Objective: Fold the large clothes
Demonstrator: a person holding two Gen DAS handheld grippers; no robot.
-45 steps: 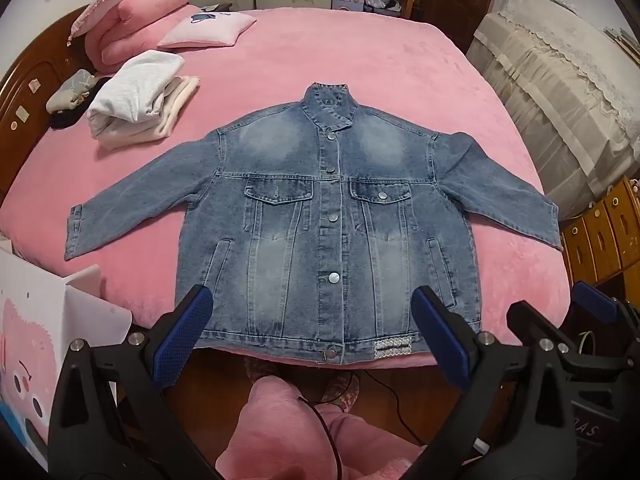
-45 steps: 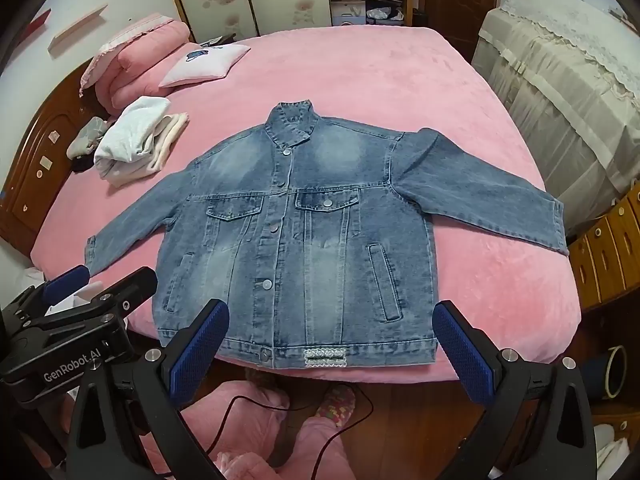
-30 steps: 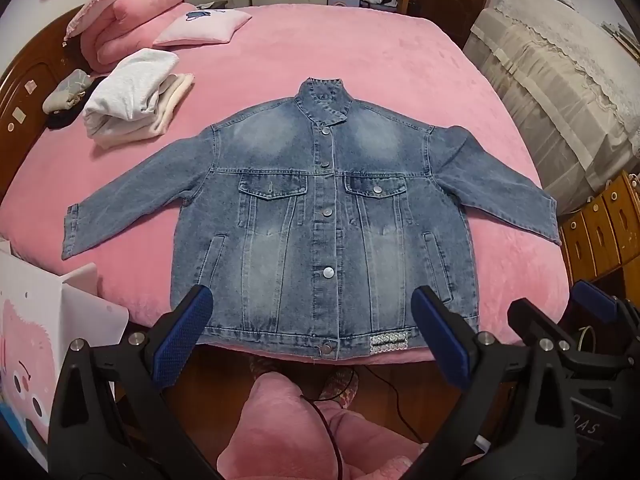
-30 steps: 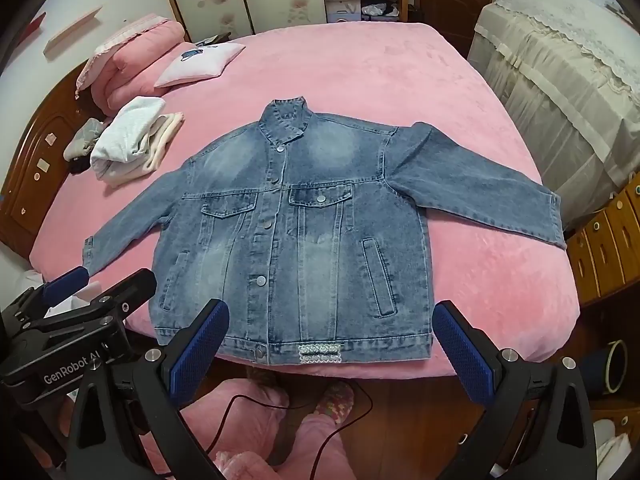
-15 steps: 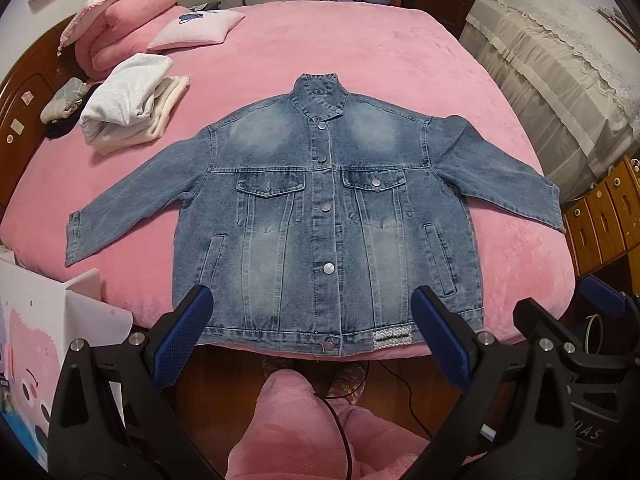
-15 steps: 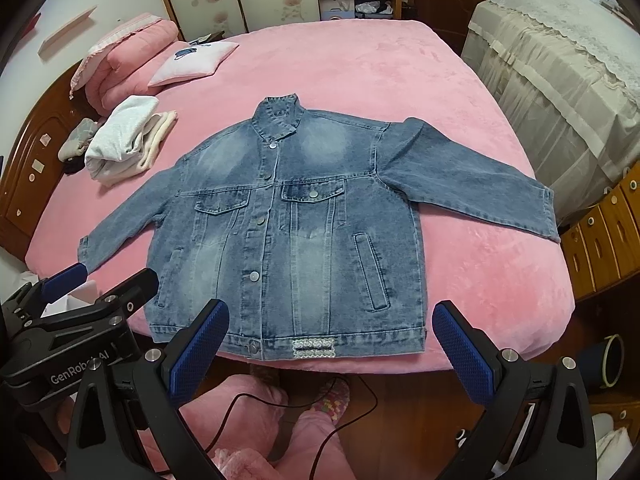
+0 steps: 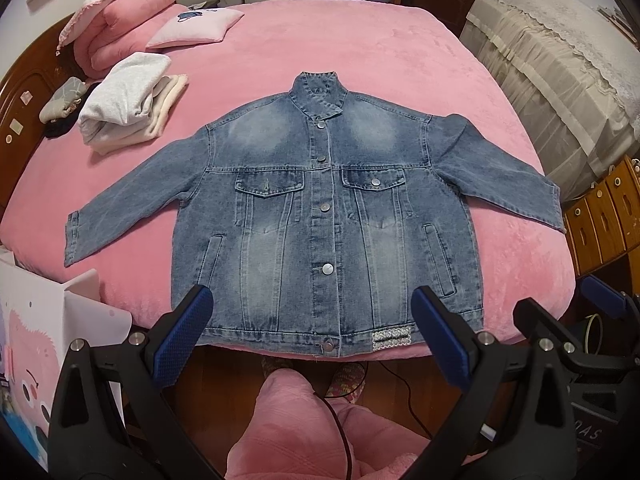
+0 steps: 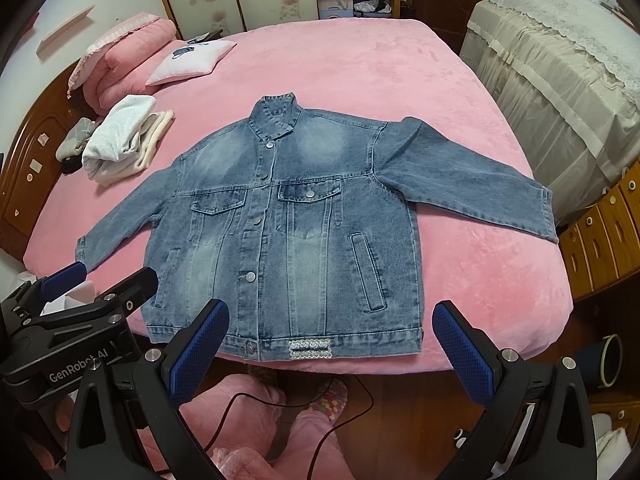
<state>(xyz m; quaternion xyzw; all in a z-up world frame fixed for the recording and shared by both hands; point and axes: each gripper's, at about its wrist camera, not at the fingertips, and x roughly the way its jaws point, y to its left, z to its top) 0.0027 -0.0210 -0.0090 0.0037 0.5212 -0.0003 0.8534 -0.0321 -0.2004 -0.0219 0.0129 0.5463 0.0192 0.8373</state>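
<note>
A blue denim jacket (image 7: 320,216) lies flat and buttoned on the pink bed, front up, both sleeves spread out, hem at the near bed edge. It also shows in the right wrist view (image 8: 296,232). My left gripper (image 7: 312,328) is open and empty, held just before the hem, over the jacket's lower middle. My right gripper (image 8: 328,344) is open and empty, held before the hem's right half. The left gripper also appears at the left edge of the right wrist view (image 8: 80,304).
The pink bed (image 7: 360,60) carries a pile of folded light clothes (image 7: 128,100) at the far left, a pillow (image 7: 196,28) and a rolled pink quilt (image 7: 128,12). Wooden drawers (image 7: 604,216) stand at the right. A person's pink-clad legs (image 7: 288,428) are below.
Both grippers have drifted slightly nearer and higher over the bed, so the jacket sits a little lower in view. The jacket has not moved. Both grippers stay open.
</note>
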